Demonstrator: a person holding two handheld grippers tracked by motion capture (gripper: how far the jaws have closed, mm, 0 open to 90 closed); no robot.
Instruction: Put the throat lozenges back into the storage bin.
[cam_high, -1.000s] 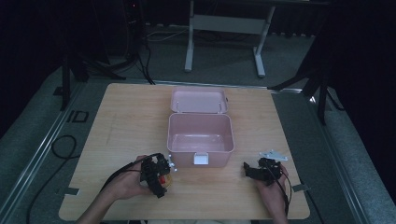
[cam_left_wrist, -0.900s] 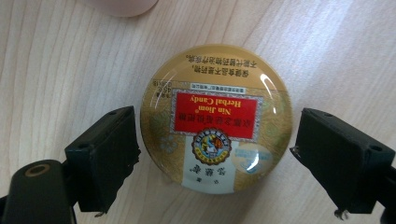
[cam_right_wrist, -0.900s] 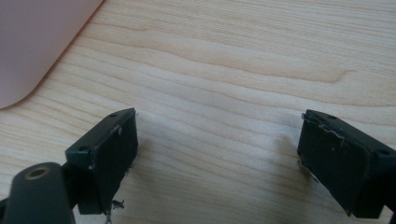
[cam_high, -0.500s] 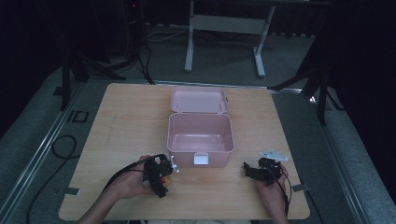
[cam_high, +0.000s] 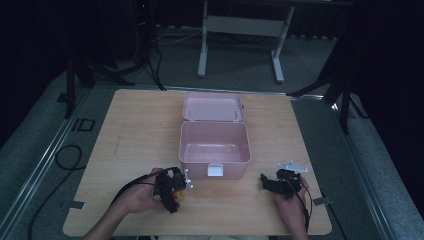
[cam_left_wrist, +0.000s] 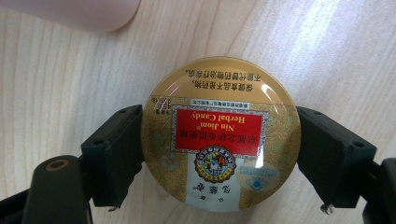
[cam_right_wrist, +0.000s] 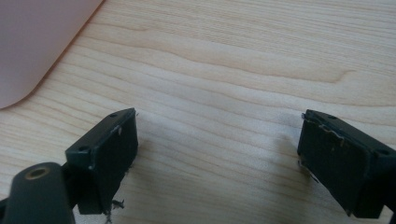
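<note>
Left gripper (cam_left_wrist: 219, 154) clamps round candy tin (cam_left_wrist: 219, 135) edge-on, low over table (cam_high: 125, 130) | pink box (cam_high: 215, 142) open, apparently empty, at 1 o'clock from tin, left hand nearer | right gripper (cam_right_wrist: 219, 158) spread, empty

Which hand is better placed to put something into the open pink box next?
Probably the left: the left gripper already holds the round candy tin beside the pink box. The right gripper is open, holding nothing.

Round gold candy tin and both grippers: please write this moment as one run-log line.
left gripper: shut on round gold candy tin | right gripper: open, nothing held | pink plastic box: lid open, empty
</note>
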